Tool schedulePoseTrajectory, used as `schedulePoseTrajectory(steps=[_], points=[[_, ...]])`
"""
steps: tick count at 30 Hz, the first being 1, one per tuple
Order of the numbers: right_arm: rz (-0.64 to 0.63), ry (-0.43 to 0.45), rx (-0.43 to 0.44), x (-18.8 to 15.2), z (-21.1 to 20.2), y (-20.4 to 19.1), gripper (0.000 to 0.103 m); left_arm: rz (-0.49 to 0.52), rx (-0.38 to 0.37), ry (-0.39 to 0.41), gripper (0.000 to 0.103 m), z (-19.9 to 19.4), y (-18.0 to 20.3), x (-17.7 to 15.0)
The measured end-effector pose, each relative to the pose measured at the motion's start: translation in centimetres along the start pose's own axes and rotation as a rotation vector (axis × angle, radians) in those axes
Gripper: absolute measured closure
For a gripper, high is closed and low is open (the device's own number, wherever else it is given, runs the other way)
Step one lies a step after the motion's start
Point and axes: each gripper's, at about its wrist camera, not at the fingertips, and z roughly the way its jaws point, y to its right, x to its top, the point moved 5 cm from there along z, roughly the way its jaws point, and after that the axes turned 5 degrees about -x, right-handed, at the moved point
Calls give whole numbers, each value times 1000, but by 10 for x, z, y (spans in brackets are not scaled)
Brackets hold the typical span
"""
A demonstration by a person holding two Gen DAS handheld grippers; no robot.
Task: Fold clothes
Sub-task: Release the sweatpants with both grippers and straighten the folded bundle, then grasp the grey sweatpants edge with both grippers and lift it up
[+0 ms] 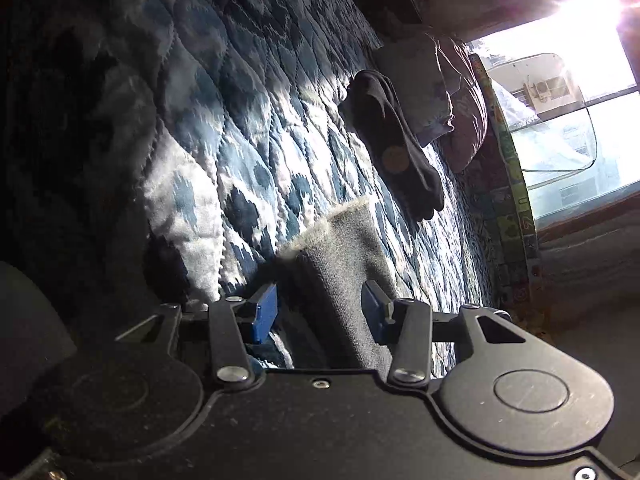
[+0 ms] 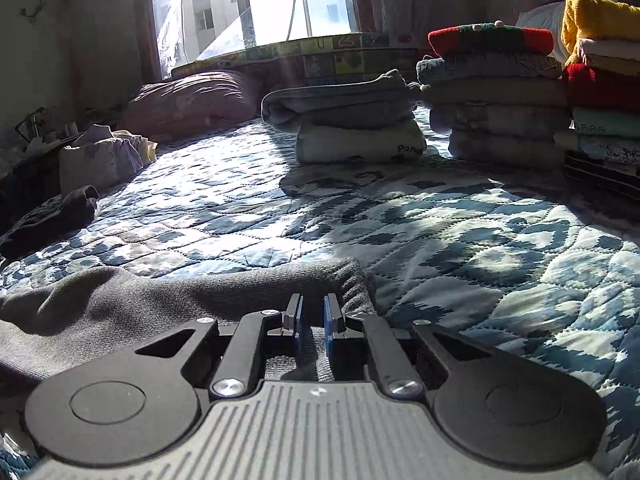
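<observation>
The grey garment [image 2: 168, 292] lies on the blue quilted bed [image 2: 440, 232]. The left tool [image 1: 326, 314] is spread wide, one fold of the cloth rising between its blue pads — not pinched. The right tool [image 2: 313, 318] sits over the garment's far edge, pads narrowly parted. Folded stacks [image 2: 496, 108] stand beyond.

From the left wrist we look along the fingers with the view rolled on its side, close over the quilt [image 1: 248, 128], facing the window [image 1: 560, 92]. From the right wrist we sit low and level just above the quilt [image 2: 440, 216], facing the same window [image 2: 248, 0]. Both views share the grey garment [image 1: 340, 264] [image 2: 160, 296], the pink pillow [image 1: 460, 92] [image 2: 192, 96] and a dark garment [image 1: 396, 140] [image 2: 48, 220].
</observation>
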Motion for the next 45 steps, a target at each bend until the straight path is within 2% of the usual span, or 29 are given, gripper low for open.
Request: schedulePoseTrajectory(steps=[2,5,10,14,16,17,19,21,28,32,36,37,39,41,45], points=[[7,-3,-2,-1,1,2,103,-46,-40,17,59,5,-2,-4],[20,-10,3,-1,3,5,103,-121,-96,57,59,12,-9,-12],[7,-17,4,1,5,4,103,-85,-109,119,60,14,-4,-22],[78,-31,26,3,6,8,103,-14,-97,134,62,15,5,-27],[126,-33,50,5,5,11,102,-19,-130,99,96,18,4,-25],[136,-30,61,6,3,11,100,-40,-154,88,96,18,2,-24],[72,-3,59,9,-3,2,94,-9,-159,88,96,14,6,-23],[-16,41,76,11,-12,-13,93,39,-173,99,96,9,16,-24],[-365,144,345,-2,-38,-114,93,218,-211,131,96,-2,58,-32],[-382,95,457,6,-32,-154,93,318,-225,132,96,-4,80,-37],[-396,14,542,8,-17,-193,92,350,-222,137,96,-5,83,-35],[-378,-44,540,-1,-7,-200,89,350,-209,139,96,-3,80,-33],[-339,-117,505,-11,19,-200,91,337,-185,130,96,-1,71,-31],[-304,-126,525,-10,17,-196,90,310,-157,130,96,3,60,-28],[-273,-143,532,-9,2,-183,86,293,-182,128,96,5,59,-28]])
